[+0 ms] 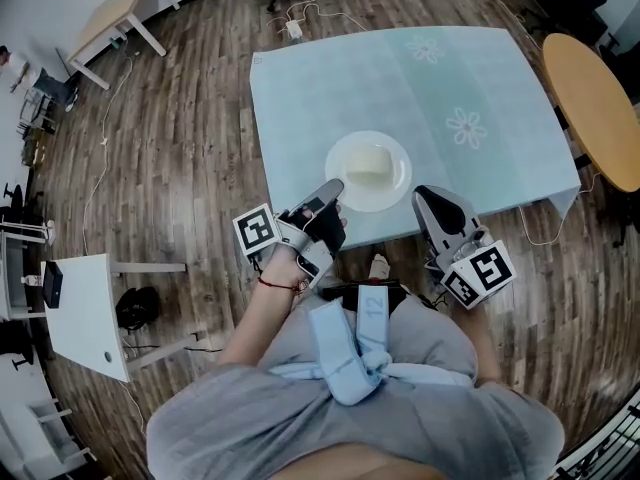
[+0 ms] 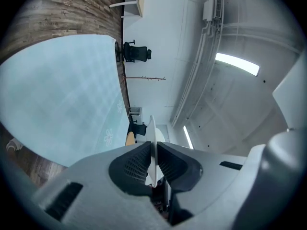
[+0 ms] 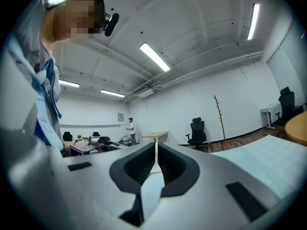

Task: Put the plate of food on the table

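The plate (image 1: 388, 190), white and round, lies over the near part of the pale blue table (image 1: 450, 78); contact with the surface cannot be confirmed. A pale block of food (image 1: 367, 161) rests on the plate. My left gripper (image 1: 333, 190) meets the plate's near-left rim with its jaw tips. My right gripper (image 1: 430, 203) is at the table's near edge, right of the plate and apart from it

Shows a dark plank floor (image 1: 180, 138), a round wooden table (image 1: 597, 108) at right, a white desk (image 1: 85, 313) at left; glows under ceiling strip lights (image 3: 154, 56) between white walls (image 3: 240, 99).
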{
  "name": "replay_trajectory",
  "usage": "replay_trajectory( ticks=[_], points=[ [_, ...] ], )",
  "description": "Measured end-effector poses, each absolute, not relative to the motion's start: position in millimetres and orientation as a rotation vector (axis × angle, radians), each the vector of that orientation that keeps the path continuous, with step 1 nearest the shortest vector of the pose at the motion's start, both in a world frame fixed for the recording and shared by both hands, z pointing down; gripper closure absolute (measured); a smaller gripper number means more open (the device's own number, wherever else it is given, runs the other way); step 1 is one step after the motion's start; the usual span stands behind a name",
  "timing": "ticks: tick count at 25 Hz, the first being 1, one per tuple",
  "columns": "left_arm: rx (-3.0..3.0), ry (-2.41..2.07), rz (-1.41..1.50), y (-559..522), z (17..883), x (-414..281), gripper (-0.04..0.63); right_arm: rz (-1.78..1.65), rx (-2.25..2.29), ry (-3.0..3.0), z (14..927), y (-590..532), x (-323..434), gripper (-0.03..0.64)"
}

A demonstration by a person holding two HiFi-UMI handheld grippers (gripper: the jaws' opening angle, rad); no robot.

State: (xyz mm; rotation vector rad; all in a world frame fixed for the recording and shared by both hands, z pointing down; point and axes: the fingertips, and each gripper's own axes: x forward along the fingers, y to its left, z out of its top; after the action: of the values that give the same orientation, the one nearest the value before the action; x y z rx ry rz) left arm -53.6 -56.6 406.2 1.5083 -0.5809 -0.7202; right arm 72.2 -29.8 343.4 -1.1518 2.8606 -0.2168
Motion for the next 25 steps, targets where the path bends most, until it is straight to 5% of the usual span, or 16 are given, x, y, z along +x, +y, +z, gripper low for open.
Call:
replay_trajectory(
  ticks=[9,25],
  points=[
    [1.501,-0.58,-0.771,-124.3,402.2,-15.2,0.565,-0.181,-1.12,2.9,336.0,-98.0,115.9,0.583],
    [1.52,-0.579,-0.743,-197.4,397.4,-47.5,0.565,-0.259,-1.146,2.889,338.5,-162.1,80.0,0.583]
  ],
)
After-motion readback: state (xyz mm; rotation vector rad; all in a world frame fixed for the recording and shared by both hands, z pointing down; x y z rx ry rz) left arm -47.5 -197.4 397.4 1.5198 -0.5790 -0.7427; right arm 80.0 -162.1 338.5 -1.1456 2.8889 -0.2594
